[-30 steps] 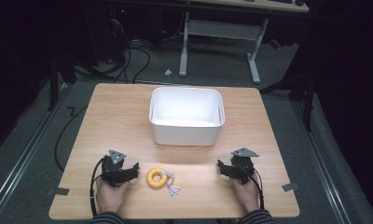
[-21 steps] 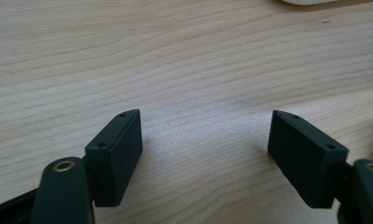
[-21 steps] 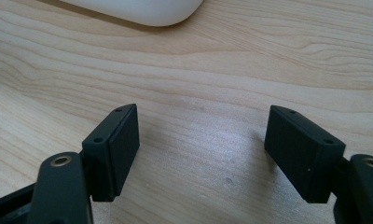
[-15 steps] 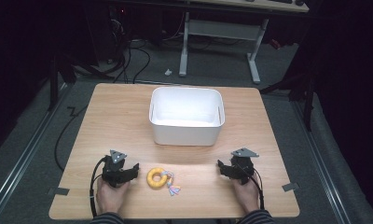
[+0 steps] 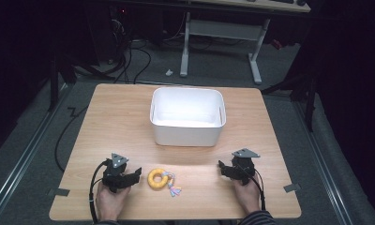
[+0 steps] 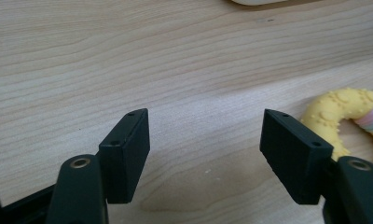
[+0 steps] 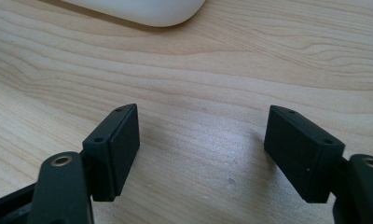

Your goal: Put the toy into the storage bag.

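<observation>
Yellow rubber ring toy (image 5: 158, 178) with a pastel tassel is parked near the six o'clock edge of the wooden table (image 5: 110, 122), just at three o'clock of the left gripper (image 5: 129, 176), whose jaws have just been closing a bit but are kept apart with nothing between them. Right gripper (image 5: 223, 168) is also held open over bare wood, well apart from the toy. For a clean grab, the left jaws should probably be swung toward three o'clock and straddled across one side of the ring, not the tassel, before it's carried to the white bin (image 5: 187, 136) at twelve o'clock.

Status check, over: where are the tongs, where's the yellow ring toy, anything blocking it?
Left tongs open, just been closing, nothing between them. Right tongs open, empty. Ring toy flat on table beside left tongs. Nothing in the way.
</observation>
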{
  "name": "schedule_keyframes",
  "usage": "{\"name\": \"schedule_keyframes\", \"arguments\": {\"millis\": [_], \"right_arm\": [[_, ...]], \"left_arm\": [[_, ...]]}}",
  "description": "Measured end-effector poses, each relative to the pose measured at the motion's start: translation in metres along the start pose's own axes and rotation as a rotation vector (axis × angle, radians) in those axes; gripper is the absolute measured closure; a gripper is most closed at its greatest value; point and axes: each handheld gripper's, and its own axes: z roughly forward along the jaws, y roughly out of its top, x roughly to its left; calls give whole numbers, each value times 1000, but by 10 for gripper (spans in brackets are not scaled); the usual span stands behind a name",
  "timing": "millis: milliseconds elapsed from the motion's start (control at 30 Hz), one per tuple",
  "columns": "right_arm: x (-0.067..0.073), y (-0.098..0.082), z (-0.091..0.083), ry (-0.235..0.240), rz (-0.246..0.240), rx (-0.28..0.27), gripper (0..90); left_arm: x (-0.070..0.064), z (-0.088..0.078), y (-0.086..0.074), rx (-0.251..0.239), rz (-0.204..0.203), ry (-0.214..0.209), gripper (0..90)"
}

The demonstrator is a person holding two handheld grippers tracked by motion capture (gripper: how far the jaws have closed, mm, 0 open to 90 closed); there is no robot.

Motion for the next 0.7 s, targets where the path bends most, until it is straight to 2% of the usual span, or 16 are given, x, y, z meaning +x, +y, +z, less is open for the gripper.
{"name": "schedule_keyframes", "arguments": {"millis": [167,333,700], "right_arm": [[0,0,0,0,-1,0,268],[0,0,0,0,2,1,267],[0,0,0,2,1,0,268]], "left_arm": [[-3,-10,3,0,12,-30,348],[-11,-15,7,30,39,-61,373],[-30,-13,18,75,94,-101,402]]}}
